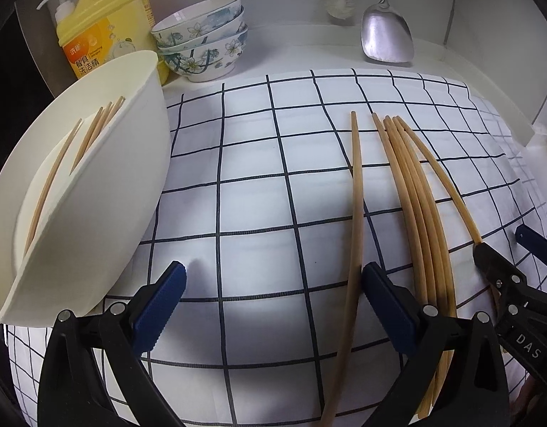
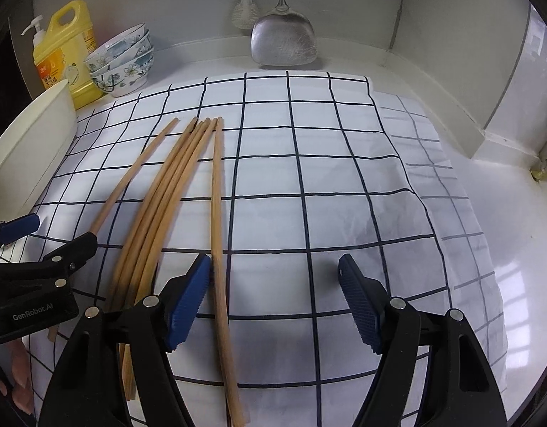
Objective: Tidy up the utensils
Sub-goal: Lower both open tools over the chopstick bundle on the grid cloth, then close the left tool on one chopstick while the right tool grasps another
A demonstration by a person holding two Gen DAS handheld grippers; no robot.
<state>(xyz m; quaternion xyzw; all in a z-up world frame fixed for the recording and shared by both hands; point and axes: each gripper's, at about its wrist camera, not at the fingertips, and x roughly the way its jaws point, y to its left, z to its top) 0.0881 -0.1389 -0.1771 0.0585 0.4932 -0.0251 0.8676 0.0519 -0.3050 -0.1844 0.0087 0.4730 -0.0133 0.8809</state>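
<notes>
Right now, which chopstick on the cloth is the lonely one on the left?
Find the checked cloth with chopsticks lying on it. Four of them form a tight bundle. Left of it, toward the white holder, lies the lone chopstick, apart from the rest.

Home kitchen countertop. Standing against the back wall: a yellow dish detergent jug with a pump bottle beside it, and a stack of floral bowls. Hanging on the wall: a steel spatula and a white bottle brush. Lying across the white counter: a grid-checked cloth bearing wooden chopsticks. Sitting at the left edge: a cream utensil holder.
</notes>
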